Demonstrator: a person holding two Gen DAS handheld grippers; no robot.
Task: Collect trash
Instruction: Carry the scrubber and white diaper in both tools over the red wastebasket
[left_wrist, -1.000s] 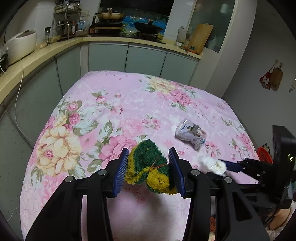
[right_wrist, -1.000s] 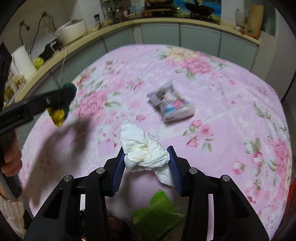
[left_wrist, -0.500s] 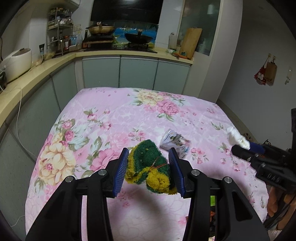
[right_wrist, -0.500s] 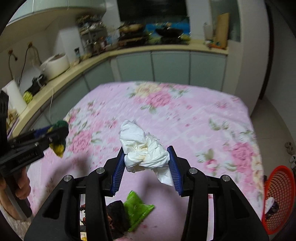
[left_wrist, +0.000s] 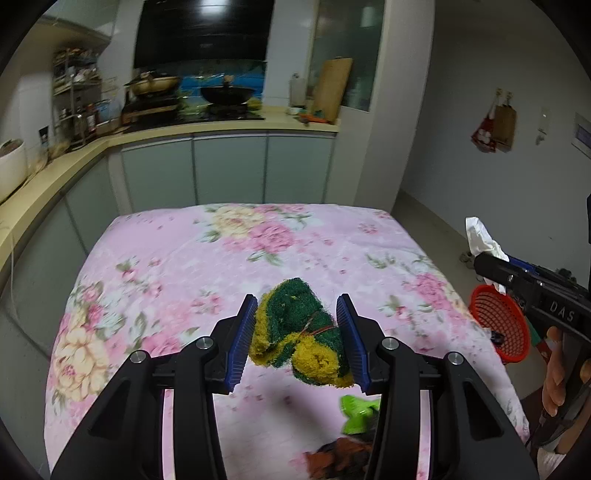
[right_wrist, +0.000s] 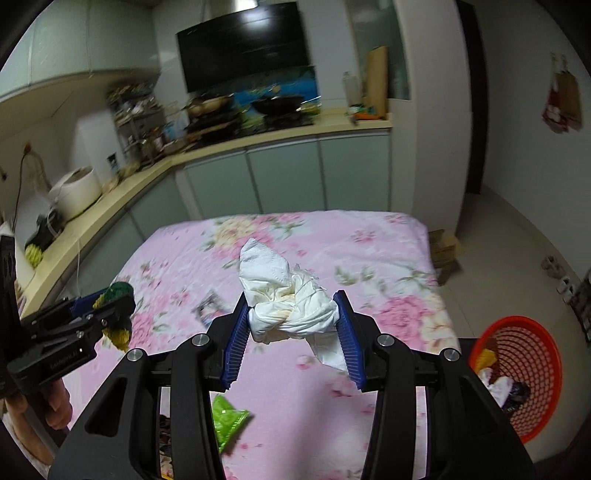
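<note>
My left gripper (left_wrist: 297, 338) is shut on a green and yellow scouring pad (left_wrist: 299, 332), held above the pink floral table (left_wrist: 184, 266). My right gripper (right_wrist: 291, 332) is shut on a crumpled white tissue (right_wrist: 284, 295), also above the table. The red mesh trash basket (right_wrist: 532, 369) stands on the floor at the table's right side, with some trash inside; it also shows in the left wrist view (left_wrist: 496, 325). The right gripper with the tissue (left_wrist: 480, 236) shows at the right of the left wrist view. The left gripper with the pad (right_wrist: 116, 306) shows at the left of the right wrist view.
A green wrapper (right_wrist: 227, 421) and dark trash (left_wrist: 340, 454) lie at the table's near edge. A silver snack packet (right_wrist: 208, 306) lies mid-table, partly hidden. Kitchen counters (left_wrist: 55, 173) run along the left and back. Cardboard boxes (right_wrist: 443, 247) sit on the floor.
Both grippers have risen and pulled back from the table with their loads. The views now tilt up, and the red basket has come into view at the right.
</note>
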